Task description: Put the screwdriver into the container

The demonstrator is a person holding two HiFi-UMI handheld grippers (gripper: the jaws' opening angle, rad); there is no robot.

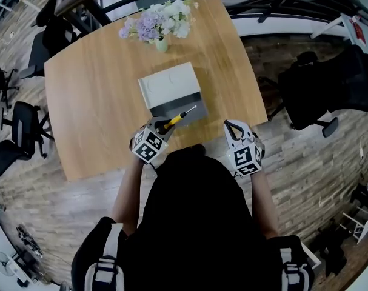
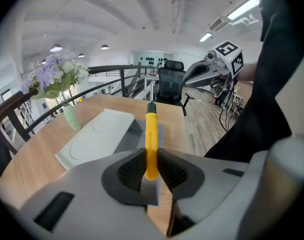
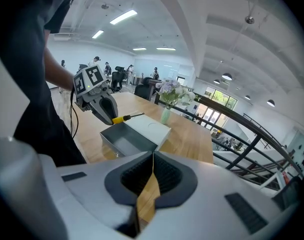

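A yellow-handled screwdriver [image 1: 176, 118] hangs over the near end of the open grey container [image 1: 185, 107], its metal tip pointing to the far right. My left gripper [image 1: 160, 128] is shut on the handle. In the left gripper view the handle [image 2: 151, 141] stands up between the dark pads [image 2: 129, 173], with the container [image 2: 136, 132] just beyond it. My right gripper [image 1: 234, 128] hovers at the table's near edge, to the right of the container, shut with nothing in it. The right gripper view shows the container [image 3: 125, 140], the screwdriver [image 3: 122, 118] and the left gripper [image 3: 105, 105] above it.
A white lid [image 1: 170, 84] lies against the container's far side. A vase of pale flowers [image 1: 160, 24] stands at the far edge of the wooden table [image 1: 93, 102]. Office chairs [image 1: 17, 132] stand on the floor around it, and a railing runs behind.
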